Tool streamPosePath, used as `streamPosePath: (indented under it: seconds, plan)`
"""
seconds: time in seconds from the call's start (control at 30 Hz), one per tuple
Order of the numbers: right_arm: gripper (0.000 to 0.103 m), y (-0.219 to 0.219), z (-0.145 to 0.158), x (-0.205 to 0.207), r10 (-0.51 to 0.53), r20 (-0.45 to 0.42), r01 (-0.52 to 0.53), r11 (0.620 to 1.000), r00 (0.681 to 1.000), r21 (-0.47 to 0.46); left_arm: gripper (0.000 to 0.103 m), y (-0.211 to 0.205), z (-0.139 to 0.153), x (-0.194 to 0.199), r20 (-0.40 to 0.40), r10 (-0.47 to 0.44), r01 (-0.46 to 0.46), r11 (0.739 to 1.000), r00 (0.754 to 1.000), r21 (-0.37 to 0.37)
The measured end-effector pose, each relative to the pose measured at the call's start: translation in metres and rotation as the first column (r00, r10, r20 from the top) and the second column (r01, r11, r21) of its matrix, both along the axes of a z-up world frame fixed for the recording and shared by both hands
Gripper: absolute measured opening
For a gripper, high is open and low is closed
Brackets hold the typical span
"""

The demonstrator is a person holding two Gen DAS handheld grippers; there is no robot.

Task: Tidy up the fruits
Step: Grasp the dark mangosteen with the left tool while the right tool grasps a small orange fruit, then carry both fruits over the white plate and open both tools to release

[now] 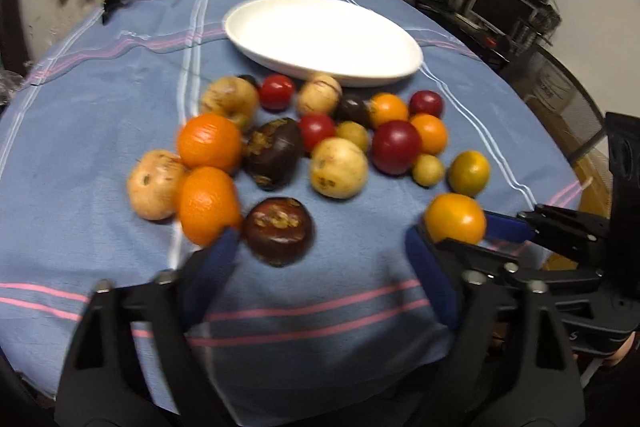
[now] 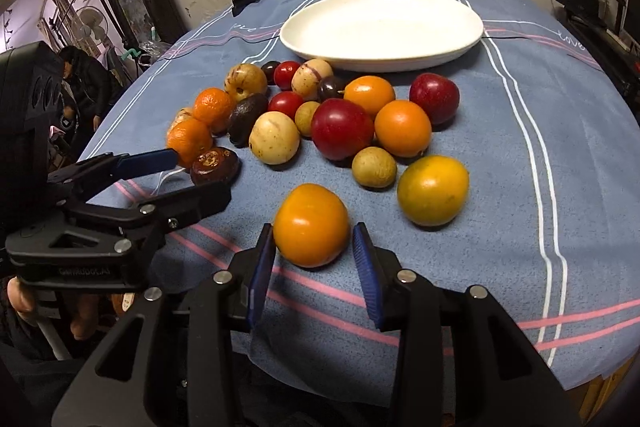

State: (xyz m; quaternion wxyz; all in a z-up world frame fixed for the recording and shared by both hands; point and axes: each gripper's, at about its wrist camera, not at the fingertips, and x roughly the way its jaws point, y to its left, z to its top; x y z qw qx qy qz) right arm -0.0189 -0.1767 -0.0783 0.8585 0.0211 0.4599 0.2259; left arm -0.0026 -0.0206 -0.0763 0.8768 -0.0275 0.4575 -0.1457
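From the left wrist camera, the left gripper has its two blue fingers wide apart, and a dark brown fruit sits on the blue cloth between their tips, with no finger pressing on it. An orange lies just beside the left finger. More fruit lies in a bunch behind, and the white plate is at the far side with nothing in it. On the right, the right gripper reaches around a yellow-orange fruit. From the right wrist camera, that yellow-orange fruit rests on the cloth between the blue pads. The left pad is right at its skin, but a thin gap shows at the right pad, so the claw is apart. The left gripper is by the dark brown fruit.
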Motion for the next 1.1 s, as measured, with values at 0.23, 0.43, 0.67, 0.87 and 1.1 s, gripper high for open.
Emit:
streamPosePath:
  seconds: [0.23, 0.43, 0.67, 0.87, 1.1]
  plan:
    - [0.043, 0.007, -0.001, 0.0, 0.008, 0.018, -0.007, 0.999, 1.0, -0.041, 0.078, 0.005, -0.014, 0.012, -0.037, 0.02, -0.022, 0.998, 0.999, -0.053]
    - [0.043, 0.014, -0.007, 0.003, 0.003, 0.045, 0.001, 0.994, 0.999, -0.108, 0.042, 0.009, -0.01, 0.014, 0.006, 0.063, -0.063, 0.998, 0.998, -0.027]
    - [0.046, 0.009, -0.014, 0.029, -0.044, -0.002, 0.044, 0.999, 0.999, -0.023, 0.043, 0.003, -0.012, 0.018, 0.038, 0.059, -0.06, 0.998, 0.998, 0.012]
    - [0.038, 0.013, -0.013, 0.033, -0.084, 0.029, 0.083, 0.996, 0.996, 0.018, 0.042, 0.006, -0.018, 0.019, 0.051, 0.058, -0.058, 0.998, 0.997, 0.008]
    - [0.038, 0.014, 0.009, 0.016, -0.077, 0.082, 0.077, 0.997, 0.994, 0.004, 0.041, 0.023, -0.005, 0.003, 0.057, 0.074, -0.071, 0.996, 0.996, -0.05]
